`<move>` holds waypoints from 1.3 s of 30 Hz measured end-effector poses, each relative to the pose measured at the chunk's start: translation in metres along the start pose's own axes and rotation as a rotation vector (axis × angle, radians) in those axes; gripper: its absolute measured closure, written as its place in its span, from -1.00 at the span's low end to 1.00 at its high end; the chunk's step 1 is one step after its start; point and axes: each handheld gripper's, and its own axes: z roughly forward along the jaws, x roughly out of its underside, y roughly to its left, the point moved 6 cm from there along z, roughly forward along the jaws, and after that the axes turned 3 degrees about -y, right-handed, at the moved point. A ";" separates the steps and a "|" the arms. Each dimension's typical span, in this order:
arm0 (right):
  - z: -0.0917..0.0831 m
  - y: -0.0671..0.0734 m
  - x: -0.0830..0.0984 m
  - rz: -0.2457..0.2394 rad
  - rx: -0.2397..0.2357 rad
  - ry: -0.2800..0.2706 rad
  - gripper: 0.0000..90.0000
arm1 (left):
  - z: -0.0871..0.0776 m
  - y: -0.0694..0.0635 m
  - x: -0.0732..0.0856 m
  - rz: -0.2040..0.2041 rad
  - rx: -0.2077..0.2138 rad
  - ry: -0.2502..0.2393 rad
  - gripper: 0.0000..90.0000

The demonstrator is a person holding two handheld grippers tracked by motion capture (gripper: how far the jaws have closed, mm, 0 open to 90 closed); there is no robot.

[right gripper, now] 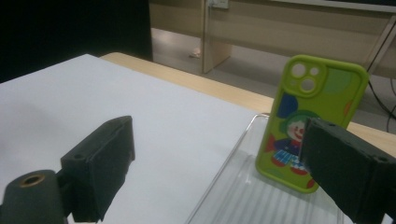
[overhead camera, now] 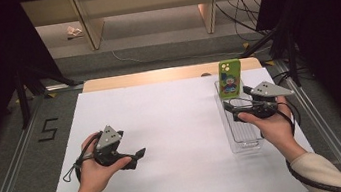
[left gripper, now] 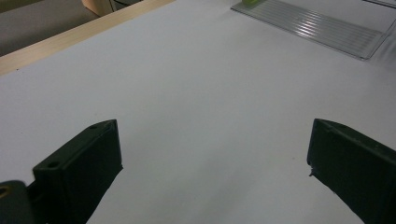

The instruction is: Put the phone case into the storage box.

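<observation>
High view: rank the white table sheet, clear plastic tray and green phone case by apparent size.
1. White rectangular table sheet
2. Clear ribbed plastic tray
3. Green cartoon-printed phone case, standing upright in the tray's far end

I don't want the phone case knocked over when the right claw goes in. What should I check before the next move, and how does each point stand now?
1. Right claw open: ok, jaws wide apart.
2. Green phone case upright at the far end of the clear tray: ok.
3. Case between the right jaws: not ok, it stands beyond them, partly behind one jaw.
4. Path to the case free: ok, bare tray floor ahead.
5. Left claw out of the way: ok, open over the white table.
6. What props up the case: cannot tell.
</observation>
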 end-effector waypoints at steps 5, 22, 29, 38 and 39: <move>-0.006 0.004 0.004 0.007 -0.025 -0.001 -0.74 | 0.000 0.000 0.000 0.000 0.002 0.000 -0.94; -0.025 0.018 0.018 -0.010 -0.086 0.012 -0.74 | 0.000 0.000 0.001 -0.003 0.000 -0.001 -0.94; -0.033 0.021 0.024 -0.018 -0.088 0.006 -0.72 | 0.000 0.001 0.001 -0.005 0.000 0.002 -0.94; -0.042 0.027 0.033 -0.018 -0.109 0.020 -0.72 | 0.000 0.001 0.001 -0.005 0.000 -0.002 -0.94; -0.043 0.027 0.033 -0.017 -0.110 0.019 -0.72 | 0.000 0.001 0.001 -0.005 -0.001 -0.002 -0.94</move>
